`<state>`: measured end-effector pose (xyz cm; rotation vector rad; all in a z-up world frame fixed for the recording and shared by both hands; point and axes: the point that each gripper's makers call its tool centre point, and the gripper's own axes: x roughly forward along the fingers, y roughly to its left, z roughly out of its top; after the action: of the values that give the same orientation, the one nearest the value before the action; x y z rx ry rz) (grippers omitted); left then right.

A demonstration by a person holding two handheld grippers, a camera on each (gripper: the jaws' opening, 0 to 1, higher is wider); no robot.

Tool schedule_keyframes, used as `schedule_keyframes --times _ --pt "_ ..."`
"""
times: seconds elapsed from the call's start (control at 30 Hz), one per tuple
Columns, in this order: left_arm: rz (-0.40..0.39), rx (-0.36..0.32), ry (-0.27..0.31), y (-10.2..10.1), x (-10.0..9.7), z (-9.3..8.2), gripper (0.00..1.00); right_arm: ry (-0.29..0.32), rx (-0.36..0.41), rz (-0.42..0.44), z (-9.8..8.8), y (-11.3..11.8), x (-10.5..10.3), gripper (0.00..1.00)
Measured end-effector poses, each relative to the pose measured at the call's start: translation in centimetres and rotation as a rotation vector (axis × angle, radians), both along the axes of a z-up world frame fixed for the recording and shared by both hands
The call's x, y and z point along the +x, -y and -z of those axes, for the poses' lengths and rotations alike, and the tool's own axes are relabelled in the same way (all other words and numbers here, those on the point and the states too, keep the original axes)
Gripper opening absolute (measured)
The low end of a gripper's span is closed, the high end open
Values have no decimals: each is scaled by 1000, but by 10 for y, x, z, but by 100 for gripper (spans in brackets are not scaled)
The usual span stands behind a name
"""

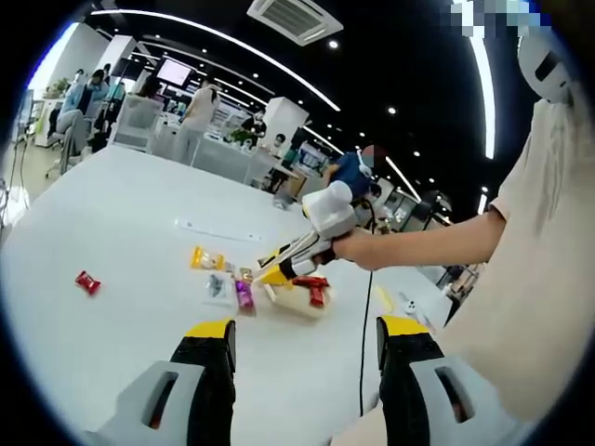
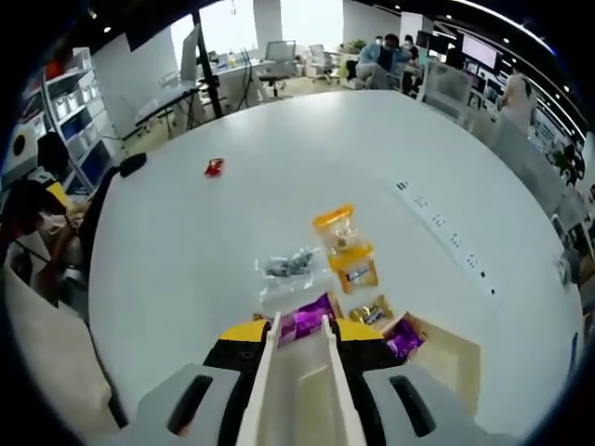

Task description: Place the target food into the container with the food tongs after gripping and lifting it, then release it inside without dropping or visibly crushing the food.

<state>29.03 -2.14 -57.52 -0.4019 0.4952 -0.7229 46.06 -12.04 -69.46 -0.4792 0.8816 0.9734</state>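
Note:
A purple packet [image 2: 307, 322] lies on the white table [image 2: 186, 242], right at the tips of the cream food tongs [image 2: 299, 372]. My right gripper [image 2: 302, 332] is shut on those tongs, whose two arms stand slightly apart on either side of the packet's near edge. In the left gripper view, a hand holds the right gripper [image 1: 281, 263] low over the purple packet [image 1: 244, 295]. A beige container [image 2: 451, 364] sits just right of it, with another purple packet [image 2: 405, 340] at its rim. My left gripper [image 1: 305, 327] hangs open above the table with nothing between its jaws.
A yellow packet [image 2: 346, 249], a clear packet [image 2: 287, 266] and a gold one [image 2: 372, 311] lie beyond the tongs. A red candy [image 2: 214, 167] sits far off. A red packet [image 1: 316, 290] rests at the container [image 1: 299, 307]. People and desks stand beyond the table.

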Motion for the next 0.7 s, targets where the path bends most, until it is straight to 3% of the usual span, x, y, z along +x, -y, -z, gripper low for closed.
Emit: schedule_keyframes --times 0.7 --pt "-8 -6 -7 -4 4 2 61 -15 -31 -31 9 -9 1 26"
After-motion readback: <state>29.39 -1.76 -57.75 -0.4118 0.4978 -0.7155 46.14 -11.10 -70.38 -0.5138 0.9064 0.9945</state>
